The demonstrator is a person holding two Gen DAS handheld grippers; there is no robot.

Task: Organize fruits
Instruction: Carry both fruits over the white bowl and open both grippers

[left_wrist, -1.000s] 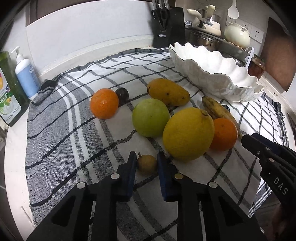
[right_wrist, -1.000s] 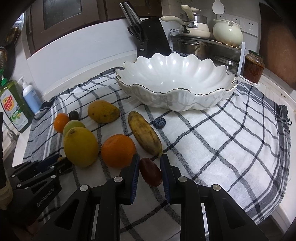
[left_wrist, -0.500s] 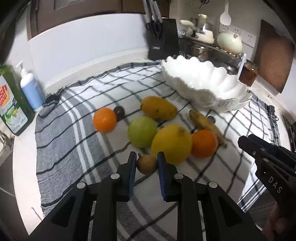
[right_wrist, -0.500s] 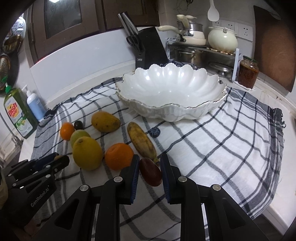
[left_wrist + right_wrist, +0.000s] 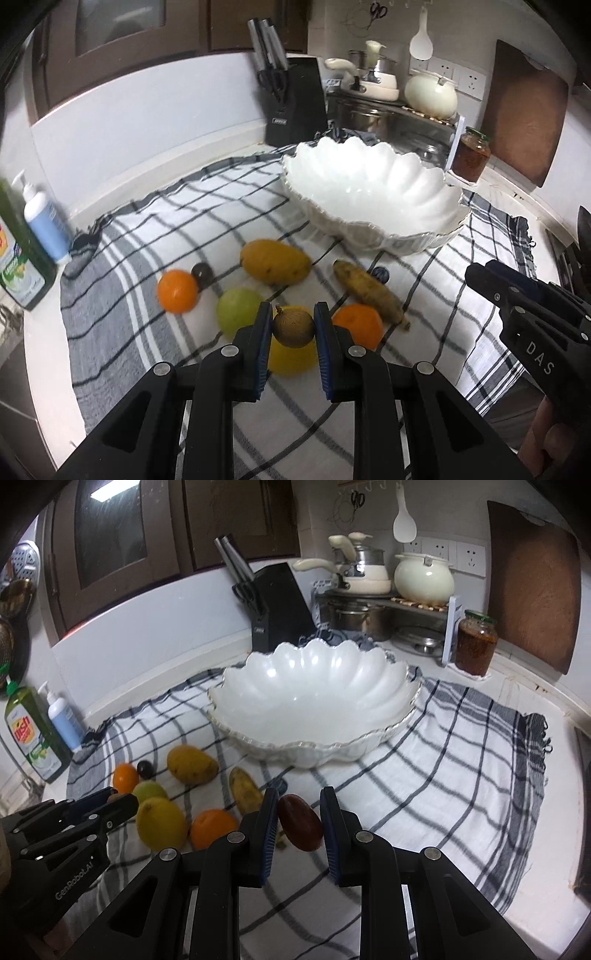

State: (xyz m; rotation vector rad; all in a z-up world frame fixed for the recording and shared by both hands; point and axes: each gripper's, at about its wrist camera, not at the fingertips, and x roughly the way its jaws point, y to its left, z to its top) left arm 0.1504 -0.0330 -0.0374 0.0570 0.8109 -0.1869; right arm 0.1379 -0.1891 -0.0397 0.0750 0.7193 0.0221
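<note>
Left wrist view: left gripper (image 5: 293,328) pinching a small brown fruit (image 5: 293,328) clear of the checked cloth (image 5: 122,325), white bowl (image 5: 369,195) ahead. It's round, so a jolt could roll it out. Over to the right gripper (image 5: 298,825), clamped on a dark red fruit (image 5: 300,827), slick-looking and hanging low, it may slide free.

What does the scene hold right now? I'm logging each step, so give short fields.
left gripper: shut on small brown fruit, lifted off the cloth
right gripper: shut on dark red fruit, lifted
white bowl: empty
on checked cloth: two oranges, mango, green fruit, yellow citrus, banana, small dark fruit
</note>
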